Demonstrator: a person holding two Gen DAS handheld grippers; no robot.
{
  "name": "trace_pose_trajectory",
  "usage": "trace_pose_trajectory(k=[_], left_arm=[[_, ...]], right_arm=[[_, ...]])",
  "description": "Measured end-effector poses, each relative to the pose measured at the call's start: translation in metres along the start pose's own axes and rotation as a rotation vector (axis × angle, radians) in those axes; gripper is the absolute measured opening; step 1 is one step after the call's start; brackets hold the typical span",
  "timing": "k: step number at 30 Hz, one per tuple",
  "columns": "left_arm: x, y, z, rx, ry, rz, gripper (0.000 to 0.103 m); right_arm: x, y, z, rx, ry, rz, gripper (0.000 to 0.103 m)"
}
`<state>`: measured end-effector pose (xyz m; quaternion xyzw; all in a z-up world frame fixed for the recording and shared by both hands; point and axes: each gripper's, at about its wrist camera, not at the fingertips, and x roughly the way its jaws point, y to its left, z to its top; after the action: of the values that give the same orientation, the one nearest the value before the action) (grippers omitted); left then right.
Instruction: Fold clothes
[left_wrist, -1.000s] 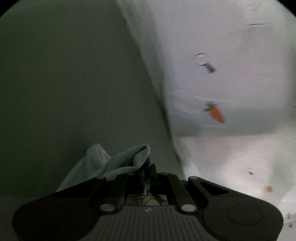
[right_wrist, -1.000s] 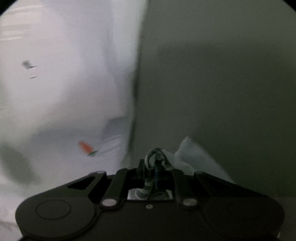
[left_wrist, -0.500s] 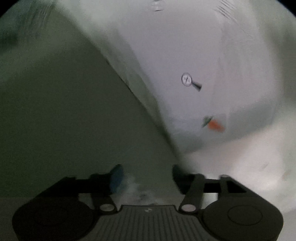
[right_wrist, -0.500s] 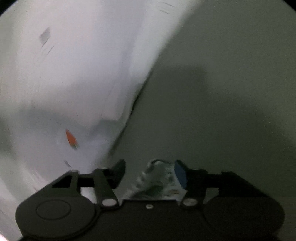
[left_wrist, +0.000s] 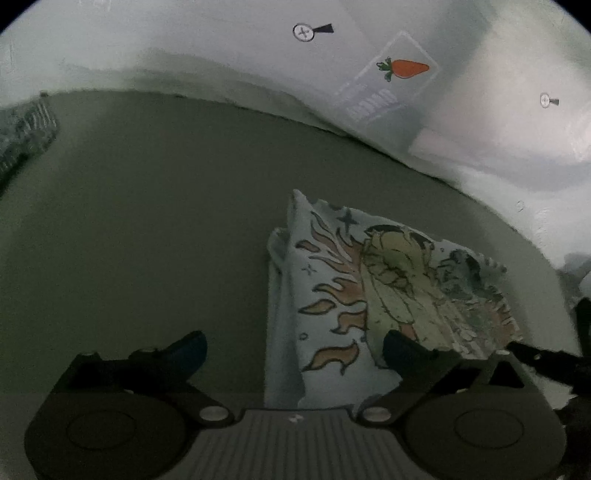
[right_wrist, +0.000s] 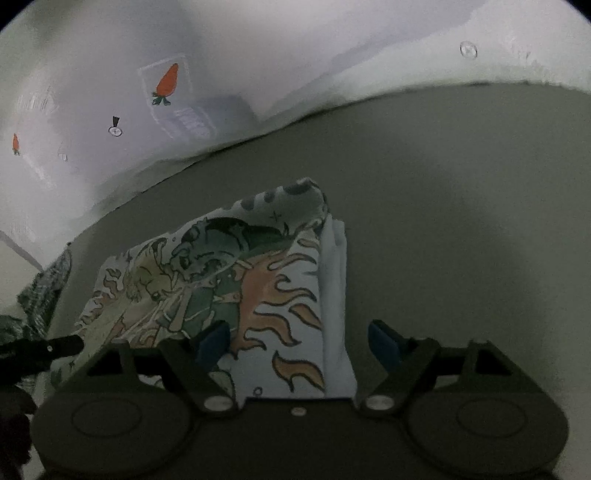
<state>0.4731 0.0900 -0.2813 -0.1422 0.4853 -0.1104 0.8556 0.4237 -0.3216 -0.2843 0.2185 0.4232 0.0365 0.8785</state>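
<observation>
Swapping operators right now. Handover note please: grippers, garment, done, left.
Left gripper: open, empty, over the left edge of the folded shirt.
Right gripper: open, empty, over the shirt's right edge.
Shirt: lies folded, cartoon-and-flame print up, on the grey-green surface. Plain light layers show at both side edges.
Done: both grippers held bunched cloth a second ago and have let go; the fold is laid down.
Left: judge whether the bundle is compact enough; possibly one more fold or a tidy of the edges. A dark patterned cloth lies off to the left, maybe next.
</observation>
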Motion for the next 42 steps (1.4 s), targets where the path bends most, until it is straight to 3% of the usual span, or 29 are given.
trace_pose_trajectory(k=[5,9,12,15,17,19,20,21,22,25,30,35,42], left_arm=[[0.023,0.009,0.006,-0.128,0.081,-0.180,0.102],[0.031,-0.005,0.007,-0.064,0.089,-0.219,0.102],[0.033,-0.006,0.008,-0.053,0.100,-0.256,0.102],[0.038,0.004,0.005,-0.143,0.115,-0.376,0.093],[0.042,0.008,0.001,-0.209,0.102,-0.410,0.092],[0.046,0.010,-0.004,-0.267,0.101,-0.443,0.074],[0.047,0.012,-0.007,-0.300,0.098,-0.445,0.070],[0.047,0.013,-0.010,-0.329,0.094,-0.442,0.057],[0.048,0.013,-0.014,-0.357,0.089,-0.439,0.052],[0.039,0.007,-0.019,-0.350,0.070,-0.411,0.042],[0.001,-0.007,-0.027,-0.277,0.054,-0.420,0.038],[-0.052,-0.018,-0.043,-0.246,-0.009,-0.501,0.037],[-0.109,-0.044,-0.062,-0.187,-0.084,-0.592,0.036]], right_arm=[[0.011,-0.006,0.002,0.040,0.004,0.083,0.085],[0.019,-0.010,0.004,0.078,0.009,0.161,0.085],[0.028,-0.012,0.004,0.189,0.013,0.247,0.086],[0.038,-0.020,0.001,0.366,0.012,0.356,0.086],[0.044,-0.022,-0.004,0.467,0.011,0.416,0.086],[0.047,-0.020,-0.009,0.504,0.008,0.443,0.084],[0.048,-0.019,-0.011,0.520,0.017,0.453,0.074],[0.049,-0.020,-0.013,0.543,0.037,0.450,0.048],[0.050,-0.022,-0.016,0.572,0.059,0.444,0.035],[0.047,-0.029,-0.026,0.666,0.094,0.479,0.028],[0.013,-0.024,-0.046,0.713,0.081,0.567,0.025],[-0.049,-0.018,-0.075,0.796,-0.022,0.664,0.024],[-0.127,-0.001,-0.092,0.754,-0.144,0.705,0.024]])
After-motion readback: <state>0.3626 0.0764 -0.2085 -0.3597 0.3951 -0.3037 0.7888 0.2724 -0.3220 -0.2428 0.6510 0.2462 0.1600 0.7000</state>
